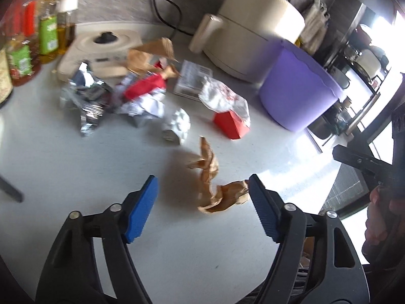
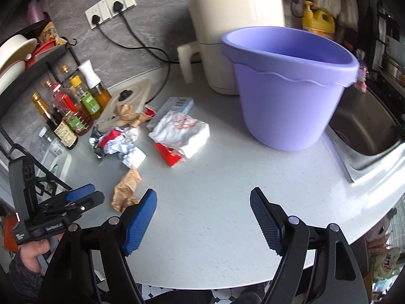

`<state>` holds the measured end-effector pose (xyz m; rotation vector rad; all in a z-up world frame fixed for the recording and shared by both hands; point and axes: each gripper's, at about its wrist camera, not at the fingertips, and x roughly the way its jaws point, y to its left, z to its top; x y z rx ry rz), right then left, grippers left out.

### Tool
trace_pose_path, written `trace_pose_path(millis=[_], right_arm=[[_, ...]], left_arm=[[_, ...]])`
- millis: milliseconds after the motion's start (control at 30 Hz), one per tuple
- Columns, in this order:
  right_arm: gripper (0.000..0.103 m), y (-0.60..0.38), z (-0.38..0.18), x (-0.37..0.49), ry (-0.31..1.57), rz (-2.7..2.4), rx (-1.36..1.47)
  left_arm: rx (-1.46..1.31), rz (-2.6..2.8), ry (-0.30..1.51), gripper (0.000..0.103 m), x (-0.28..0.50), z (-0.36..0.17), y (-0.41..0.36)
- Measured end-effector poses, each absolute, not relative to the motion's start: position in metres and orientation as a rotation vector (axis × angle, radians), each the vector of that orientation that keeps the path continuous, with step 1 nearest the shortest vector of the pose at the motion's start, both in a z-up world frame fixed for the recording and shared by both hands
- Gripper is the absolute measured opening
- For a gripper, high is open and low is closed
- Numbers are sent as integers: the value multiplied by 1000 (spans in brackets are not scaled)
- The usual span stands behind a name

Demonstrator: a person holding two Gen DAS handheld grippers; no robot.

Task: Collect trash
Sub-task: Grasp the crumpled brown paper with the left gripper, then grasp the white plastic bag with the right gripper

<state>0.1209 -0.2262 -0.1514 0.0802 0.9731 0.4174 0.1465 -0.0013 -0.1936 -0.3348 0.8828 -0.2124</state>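
Left hand-held gripper point(image 1: 202, 202) is spread wide and empty, straddling the crumpled brown paper point(image 1: 215, 185) on the surface point(image 1: 76, 164), looks lined up to pinch it. Right hand-held gripper point(image 2: 202, 215) hangs released too, near the purple bucket point(image 2: 291, 96), presumably the trash's destination.

The bucket point(image 2: 288, 96) stands on the countertop point(image 2: 227, 190) near its right edge, just left of the sink point(image 2: 364, 129) and in front of the air fryer point(image 2: 227, 25). The trash pile point(image 2: 152, 131) lies left of the bucket, toward the back edge. The crumpled paper point(image 2: 126, 190) lies apart from the pile, nearer the front edge. The bottles point(image 2: 68, 106) stand at the back left corner.
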Motion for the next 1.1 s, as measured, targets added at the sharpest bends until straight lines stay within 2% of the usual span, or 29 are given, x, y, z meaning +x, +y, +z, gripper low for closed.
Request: trace_pose_path(millis=[67,167,233,367,700,800,933,967,1033,1100], right_arm=[[75,-230,-152,122,976,405,81],[75,-231,-154,126,981,405,70],[75,-225,-155,130,982,425,57],[73,-205,-159,136,983,500,18],[54,-151,-167,166,975,621,-54],[54,-138,-173,182,968,591,-70],[56,-128,-185,204,993,552,-69],[58,-127,-188,209,1001,538,-64],[71,-123,-190,217,1004,510,-58],[76,-116,-196,225,1010,501,-75]], left_arm=[[-336,-217,904,61,155,-202,-7],[-360,-220,942,44,166,-215,-11],[-362,-222,959,9,170,-219,-14],[-372,-169,930,9,166,-211,-8],[-427,42,867,9,127,-191,36],[-456,108,839,9,114,-188,49],[-475,177,808,9,101,-183,60],[-478,189,803,9,97,-183,62],[-487,210,795,9,91,-182,65],[-489,220,790,9,87,-182,68]])
